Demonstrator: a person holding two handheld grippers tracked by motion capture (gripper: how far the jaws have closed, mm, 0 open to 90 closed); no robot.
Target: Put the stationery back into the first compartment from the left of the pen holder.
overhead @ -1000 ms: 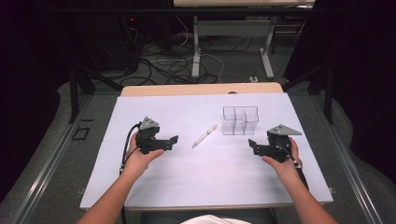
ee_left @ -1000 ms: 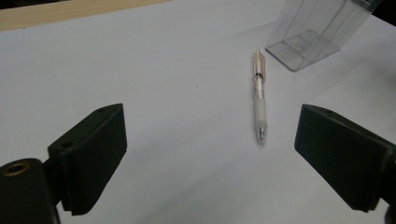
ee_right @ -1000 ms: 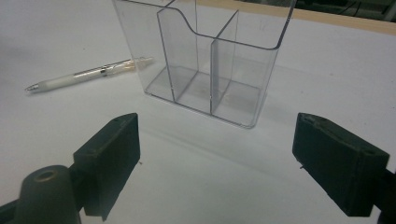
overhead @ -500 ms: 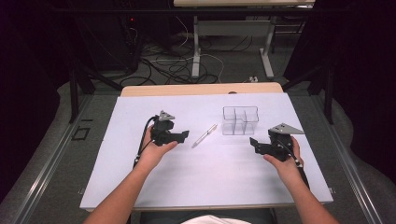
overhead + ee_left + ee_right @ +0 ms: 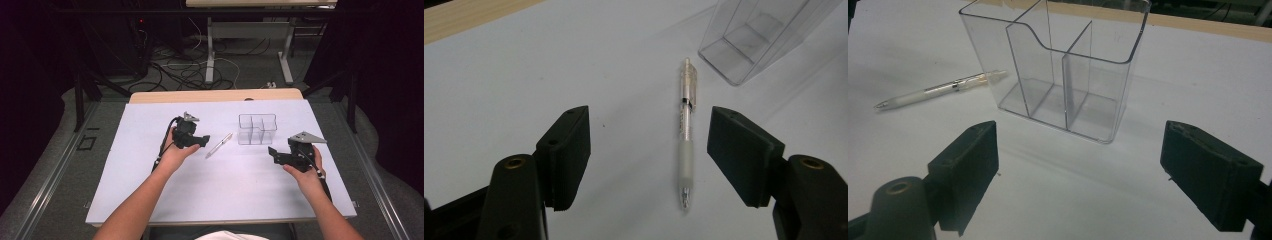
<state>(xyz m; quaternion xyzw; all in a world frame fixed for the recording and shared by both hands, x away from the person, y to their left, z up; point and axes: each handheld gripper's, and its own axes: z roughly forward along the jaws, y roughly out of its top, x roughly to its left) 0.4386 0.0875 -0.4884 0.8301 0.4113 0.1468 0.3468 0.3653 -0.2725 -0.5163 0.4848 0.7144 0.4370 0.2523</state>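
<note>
Beside pen (image 5: 219, 145): clear organizer (image 5: 257, 129); white mat (image 5: 125, 165)

A dim room: cables (image 5: 185, 70) tangle on the grey floor (image 5: 60, 175) beneath a white-legged desk (image 5: 250, 30).

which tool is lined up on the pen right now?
The left tool: its open jaws straddle the pen, which lies flat on the table. The right tool is open too, but faces the clear organizer.
</note>
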